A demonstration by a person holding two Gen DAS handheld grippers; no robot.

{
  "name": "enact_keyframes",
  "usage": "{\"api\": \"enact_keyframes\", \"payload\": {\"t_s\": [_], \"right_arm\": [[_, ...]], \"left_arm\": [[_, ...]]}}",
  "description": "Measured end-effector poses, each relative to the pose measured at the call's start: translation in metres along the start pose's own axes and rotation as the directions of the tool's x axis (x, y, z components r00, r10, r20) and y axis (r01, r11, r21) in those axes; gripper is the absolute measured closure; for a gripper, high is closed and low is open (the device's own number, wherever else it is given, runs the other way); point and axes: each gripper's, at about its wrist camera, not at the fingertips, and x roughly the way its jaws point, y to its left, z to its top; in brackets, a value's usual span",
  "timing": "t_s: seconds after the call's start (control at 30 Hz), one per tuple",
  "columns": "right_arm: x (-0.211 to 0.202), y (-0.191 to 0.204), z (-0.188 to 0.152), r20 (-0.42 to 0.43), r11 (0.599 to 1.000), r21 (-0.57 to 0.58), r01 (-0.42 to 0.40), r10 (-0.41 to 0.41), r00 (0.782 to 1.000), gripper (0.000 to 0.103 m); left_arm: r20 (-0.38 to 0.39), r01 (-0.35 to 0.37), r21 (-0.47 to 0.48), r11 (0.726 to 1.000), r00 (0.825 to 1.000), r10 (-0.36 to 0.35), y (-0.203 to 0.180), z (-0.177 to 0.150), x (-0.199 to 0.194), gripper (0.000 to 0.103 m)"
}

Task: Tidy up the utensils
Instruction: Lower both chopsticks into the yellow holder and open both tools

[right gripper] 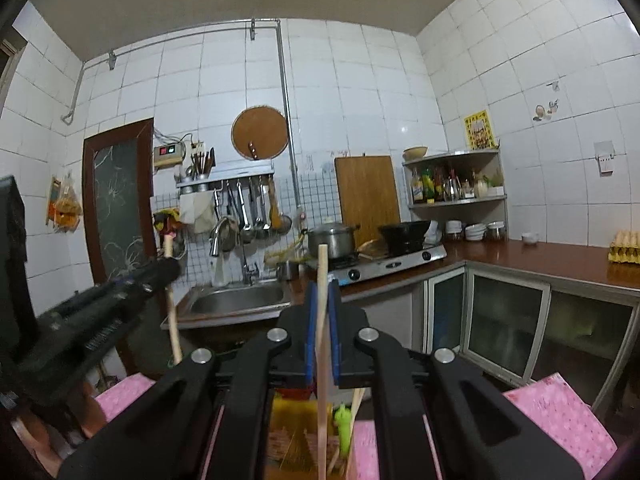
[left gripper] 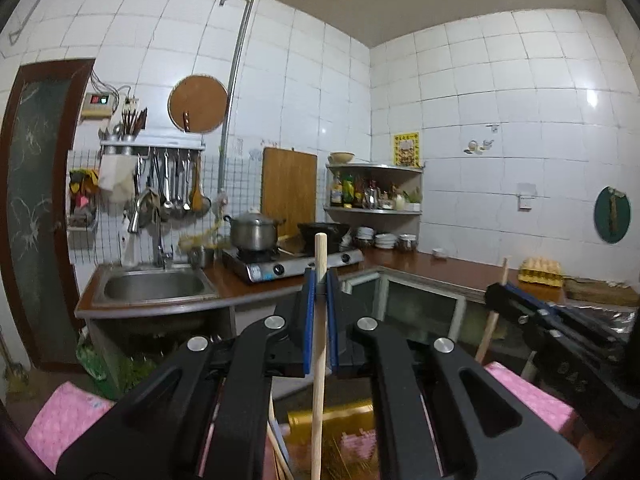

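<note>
Closest to the lens, the left gripper [left gripper: 320,280] has its blue pads [left gripper: 309,320] pressed together on a pale wooden stick [left gripper: 320,344], which stands nearly upright between them, its flat end poking out above the fingertips and its shaft running down past the bottom of the view. Off to its right, the right gripper [left gripper: 498,290] shows from the side, clamping a second wooden stick [left gripper: 491,328] that leans slightly. In its own camera, that right gripper [right gripper: 322,290] is likewise closed on its upright stick [right gripper: 322,320]. Below both tools lie a pink cloth [right gripper: 560,420] and a yellow container [right gripper: 292,420], blurred. Ahead of them a countertop [left gripper: 420,262] carries a sink [left gripper: 154,286] and a gas stove [left gripper: 280,266].
</note>
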Motion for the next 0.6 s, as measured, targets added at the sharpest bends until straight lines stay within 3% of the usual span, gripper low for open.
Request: {"api": "enact_keyframes", "payload": {"t_s": [0.27, 0.6], "right_arm": [[0.039, 0.001, -0.03, -0.001, 0.999, -0.014, 0.033, -0.033, 0.999, 0.097], [0.064, -0.012, -0.087, -0.09, 0.999, -0.011, 0.043, -0.044, 0.995, 0.097]], "left_arm": [[-0.037, -0.092, 0.032, 0.995, 0.995, 0.093, -0.002, -0.045, 0.067, 0.099], [-0.151, -0.135, 0.049, 0.99, 0.978, 0.141, 0.022, -0.104, 0.079, 0.099]]}}
